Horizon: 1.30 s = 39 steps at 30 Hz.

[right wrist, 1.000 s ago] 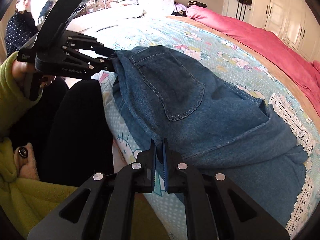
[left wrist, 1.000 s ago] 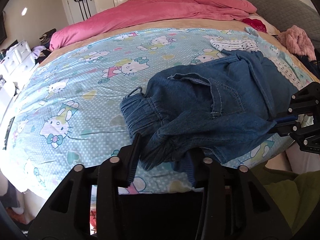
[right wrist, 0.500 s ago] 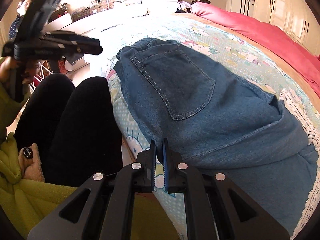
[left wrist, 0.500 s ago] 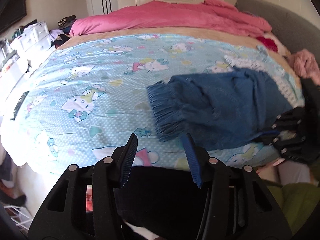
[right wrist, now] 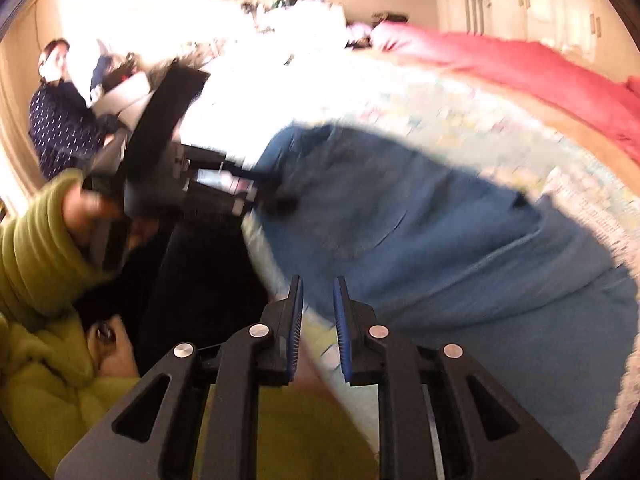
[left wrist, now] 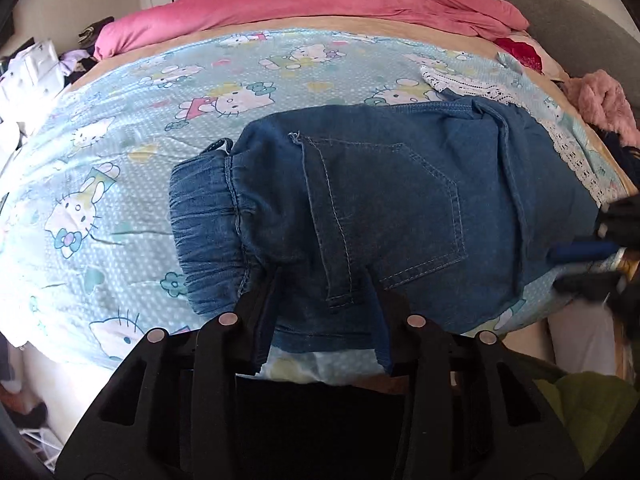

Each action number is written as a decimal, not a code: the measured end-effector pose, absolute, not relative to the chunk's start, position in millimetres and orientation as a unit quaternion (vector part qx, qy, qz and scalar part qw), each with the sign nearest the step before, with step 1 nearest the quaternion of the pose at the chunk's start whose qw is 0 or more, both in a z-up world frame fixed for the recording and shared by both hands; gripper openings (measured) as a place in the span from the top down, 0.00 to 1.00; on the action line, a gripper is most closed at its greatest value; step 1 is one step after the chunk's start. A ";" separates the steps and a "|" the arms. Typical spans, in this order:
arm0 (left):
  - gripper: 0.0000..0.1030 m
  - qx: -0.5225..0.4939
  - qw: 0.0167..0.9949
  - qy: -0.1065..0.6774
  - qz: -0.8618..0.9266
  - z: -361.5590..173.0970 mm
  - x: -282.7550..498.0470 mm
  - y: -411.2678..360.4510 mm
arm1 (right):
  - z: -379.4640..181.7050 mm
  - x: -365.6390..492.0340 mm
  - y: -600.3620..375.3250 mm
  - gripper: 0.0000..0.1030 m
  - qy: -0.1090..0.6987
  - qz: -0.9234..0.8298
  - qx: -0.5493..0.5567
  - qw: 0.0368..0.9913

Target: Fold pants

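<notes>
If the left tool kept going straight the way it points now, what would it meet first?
The denim pants: the left tool already straddles their near edge on the bed, its jaws closing, with the back-pocket panel straight ahead. Depth is hard to judge.

The left gripper [left wrist: 326, 312] came back down over the pants [left wrist: 380, 208], closing; the right gripper [right wrist: 318, 320] let go, opening.

Blue denim pants [left wrist: 384, 216] folded, pocket up, at bed edge.
</notes>
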<state>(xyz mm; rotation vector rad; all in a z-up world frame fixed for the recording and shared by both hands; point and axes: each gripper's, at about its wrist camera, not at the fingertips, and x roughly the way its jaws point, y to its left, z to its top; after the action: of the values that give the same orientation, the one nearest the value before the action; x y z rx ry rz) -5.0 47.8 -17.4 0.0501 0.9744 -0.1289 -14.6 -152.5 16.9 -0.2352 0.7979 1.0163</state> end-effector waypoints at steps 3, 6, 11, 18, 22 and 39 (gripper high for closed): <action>0.68 0.036 0.882 0.465 -0.060 -17.6 -5.9 45.0 | 21.7 -3.0 -142.0 0.78 0.362 0.463 -0.111 0.801; 0.68 0.031 0.883 0.463 -0.064 -17.7 -6.9 47.1 | 3.2 14.4 -118.1 0.72 0.400 0.448 -0.121 0.790; 0.68 0.037 0.886 0.458 -0.062 -19.0 -7.3 45.0 | -33.0 27.7 -104.8 0.71 0.455 0.422 -0.127 0.774; 0.68 0.018 0.898 0.435 -0.063 -6.1 -17.7 45.2 | 6.9 23.6 -139.6 0.57 0.424 0.417 -0.092 0.799; 0.62 0.014 0.907 0.415 -0.066 12.2 -24.5 42.5 | 27.5 27.5 -173.2 0.52 0.410 0.380 -0.083 0.825; 0.38 0.010 0.920 0.380 -0.099 56.4 -29.6 9.6 | 71.4 114.7 -252.9 0.23 0.390 0.254 -0.022 0.885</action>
<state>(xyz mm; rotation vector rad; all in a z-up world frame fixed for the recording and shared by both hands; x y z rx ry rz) -29.6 9.6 56.4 0.0209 0.7815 -0.2031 114.7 -252.9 71.4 -0.0462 0.8120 0.5285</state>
